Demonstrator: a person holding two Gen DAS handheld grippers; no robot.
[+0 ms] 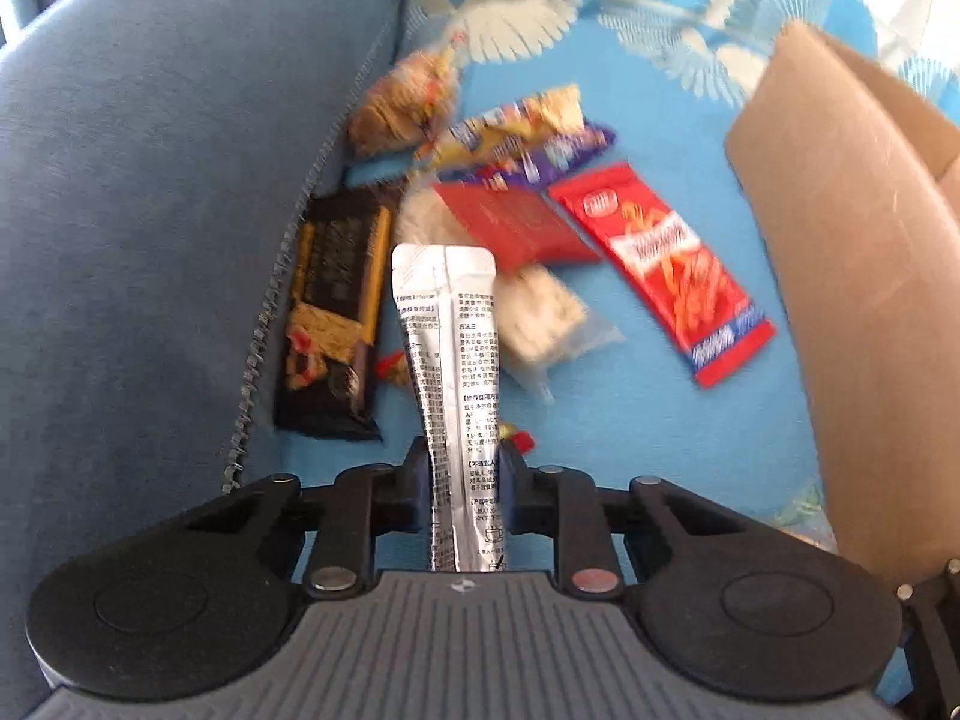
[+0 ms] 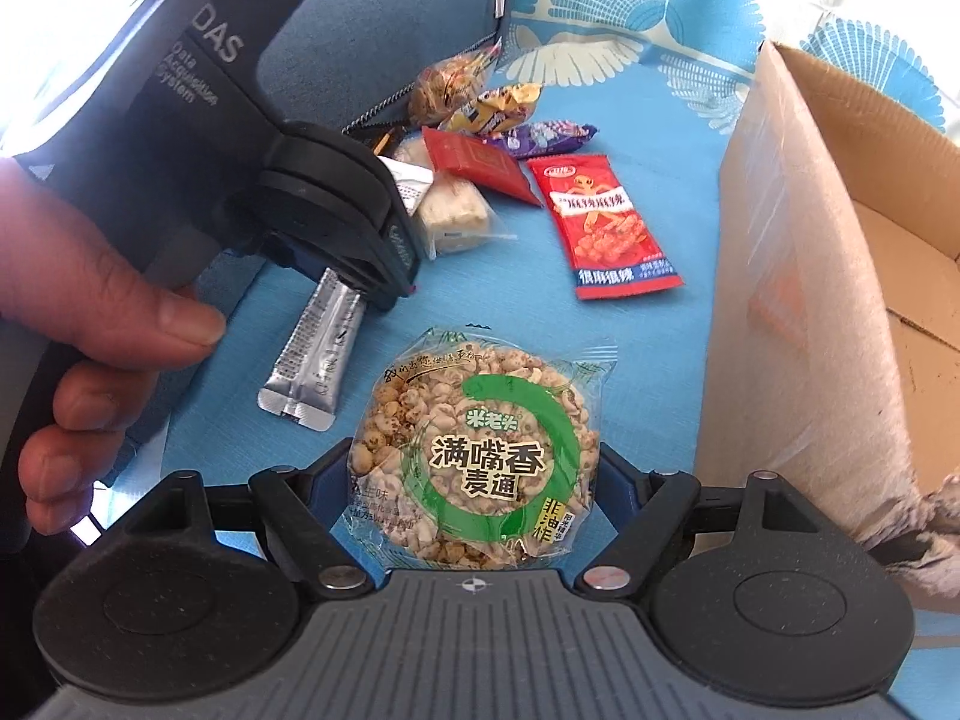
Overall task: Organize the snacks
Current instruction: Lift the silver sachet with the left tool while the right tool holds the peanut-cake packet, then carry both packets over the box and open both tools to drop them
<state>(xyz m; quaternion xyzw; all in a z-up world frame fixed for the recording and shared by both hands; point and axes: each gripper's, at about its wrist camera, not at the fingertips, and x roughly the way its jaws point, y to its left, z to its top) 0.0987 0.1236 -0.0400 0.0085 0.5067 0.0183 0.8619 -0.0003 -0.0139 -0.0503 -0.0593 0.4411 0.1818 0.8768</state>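
My left gripper (image 1: 465, 462) is shut on a long silver stick sachet (image 1: 450, 372), whose printed side stands up between the fingers. The right wrist view shows the same left gripper (image 2: 390, 252) with the silver sachet (image 2: 312, 360) hanging out below it, just above the blue cloth. My right gripper (image 2: 474, 468) is shut on a round puffed-grain cake packet (image 2: 480, 456) with a green ring label, one finger on each side. Several more snacks lie beyond: a red spicy-strip packet (image 1: 660, 264) (image 2: 606, 222), a black packet (image 1: 336, 312) and a clear packet of white cakes (image 1: 540, 312).
An open cardboard box (image 1: 840, 240) (image 2: 810, 228) stands at the right on the blue patterned cloth (image 1: 648, 420). A grey-blue cushion (image 1: 150, 210) rises at the left beside the snack pile. A person's hand (image 2: 90, 312) grips the left gripper's handle.
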